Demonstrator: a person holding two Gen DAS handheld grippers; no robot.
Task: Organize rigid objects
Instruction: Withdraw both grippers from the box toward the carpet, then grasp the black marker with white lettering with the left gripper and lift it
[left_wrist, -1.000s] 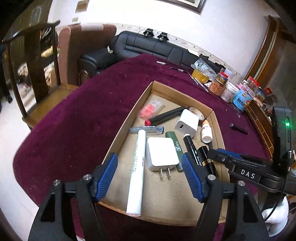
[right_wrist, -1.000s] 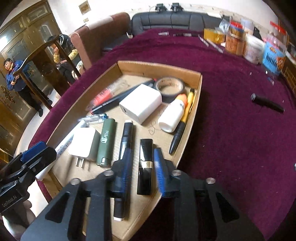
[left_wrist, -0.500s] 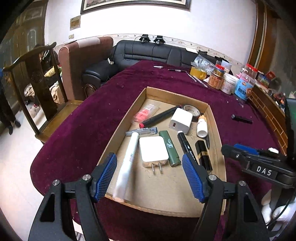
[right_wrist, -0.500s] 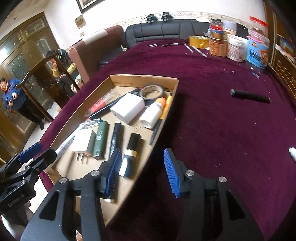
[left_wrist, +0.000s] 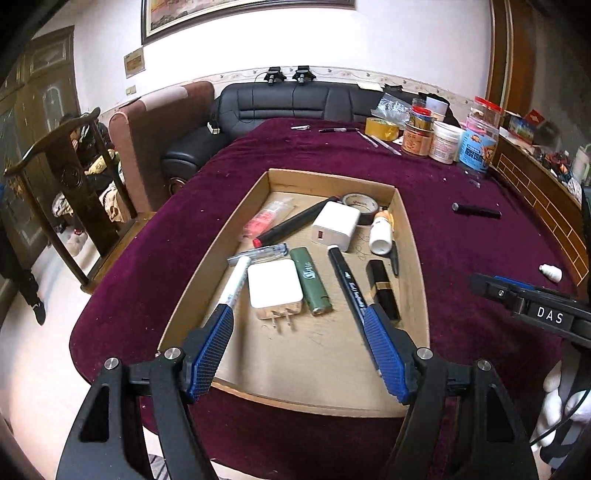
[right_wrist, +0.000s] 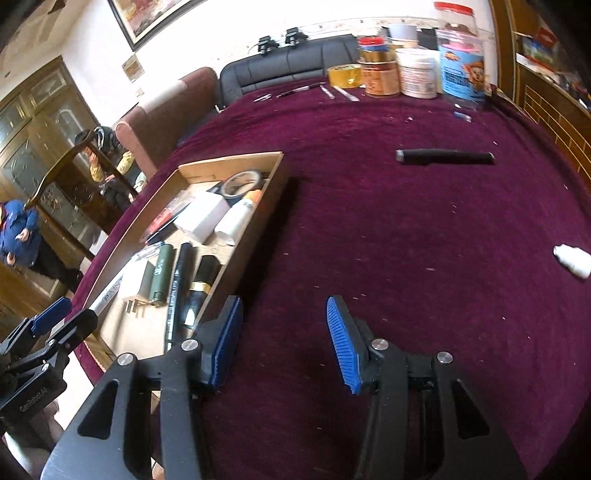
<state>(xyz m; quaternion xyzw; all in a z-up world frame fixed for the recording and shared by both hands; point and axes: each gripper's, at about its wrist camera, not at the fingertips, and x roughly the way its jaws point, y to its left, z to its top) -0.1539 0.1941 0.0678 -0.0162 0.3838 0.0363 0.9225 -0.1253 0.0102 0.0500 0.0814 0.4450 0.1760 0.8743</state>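
Maroon tablecloth (right_wrist: 388, 229) spreads bare beneath the right gripper (right_wrist: 284, 332), fingers wide, holding nothing. Cardboard tray (right_wrist: 258, 236) edge lies at ten o'clock; black tube (right_wrist: 443, 157) at one o'clock. Left gripper (left_wrist: 299, 350) gapes wide over the tray's near edge.

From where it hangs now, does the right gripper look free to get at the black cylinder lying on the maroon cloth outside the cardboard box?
Probably yes. The right gripper's tongs are open and empty above bare maroon cloth, and nothing lies between them and the black cylinder farther ahead.
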